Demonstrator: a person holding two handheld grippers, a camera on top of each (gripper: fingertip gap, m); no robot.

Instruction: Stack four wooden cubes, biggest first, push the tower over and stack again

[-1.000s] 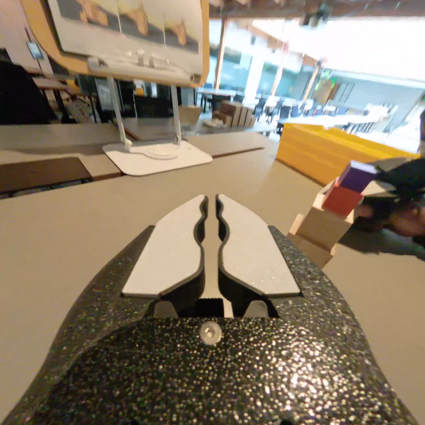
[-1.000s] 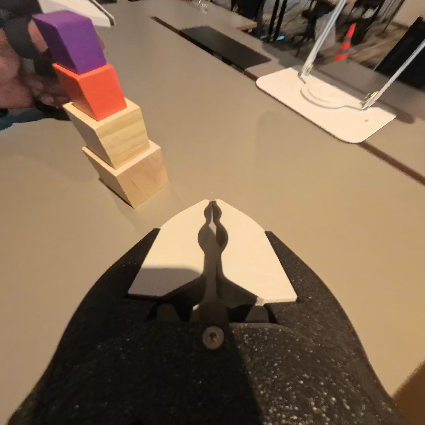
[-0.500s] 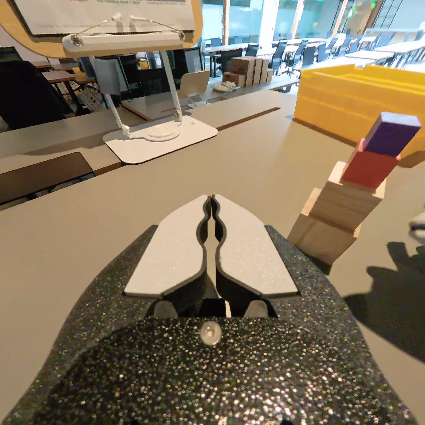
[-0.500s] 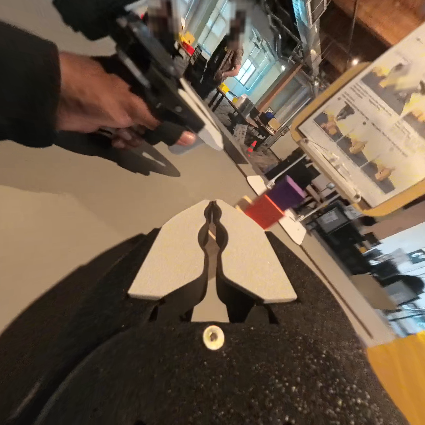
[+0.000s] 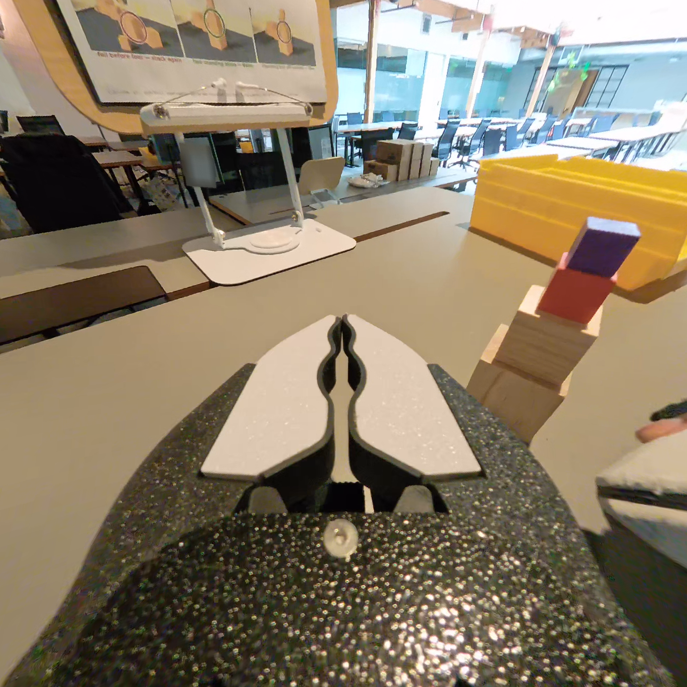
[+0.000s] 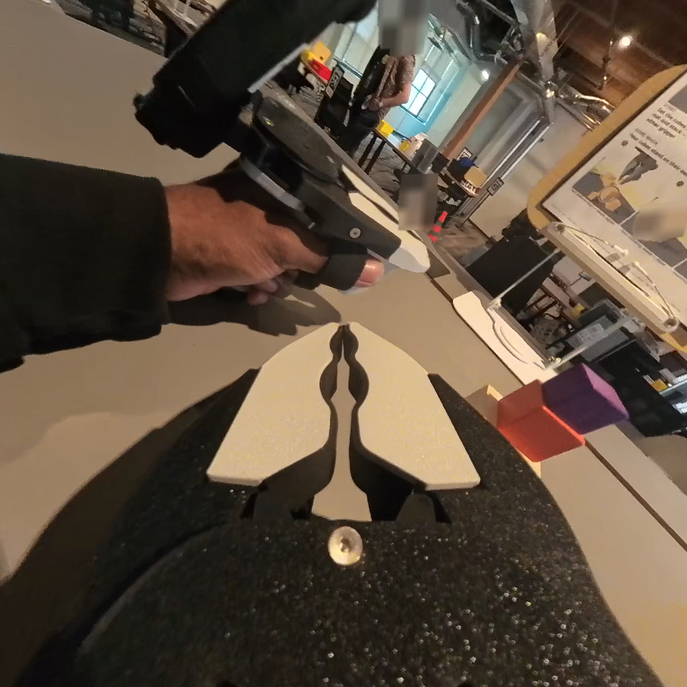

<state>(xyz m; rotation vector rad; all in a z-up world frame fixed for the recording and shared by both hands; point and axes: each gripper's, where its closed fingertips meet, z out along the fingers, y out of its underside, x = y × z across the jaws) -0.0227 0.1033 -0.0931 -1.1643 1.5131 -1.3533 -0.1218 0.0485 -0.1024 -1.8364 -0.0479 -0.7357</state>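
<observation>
cube tower (image 5: 550,334) right of closed left tongs (image 5: 342,319)

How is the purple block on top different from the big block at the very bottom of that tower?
The purple block is painted, while the bottom block is bare pale wood with visible grain. The purple block is clearly smaller. The purple block sits highest, resting on the red block, while the bottom block stands on the table and carries the rest. Both are box-shaped parts of the same standing tower, and neither is gripped.
</observation>
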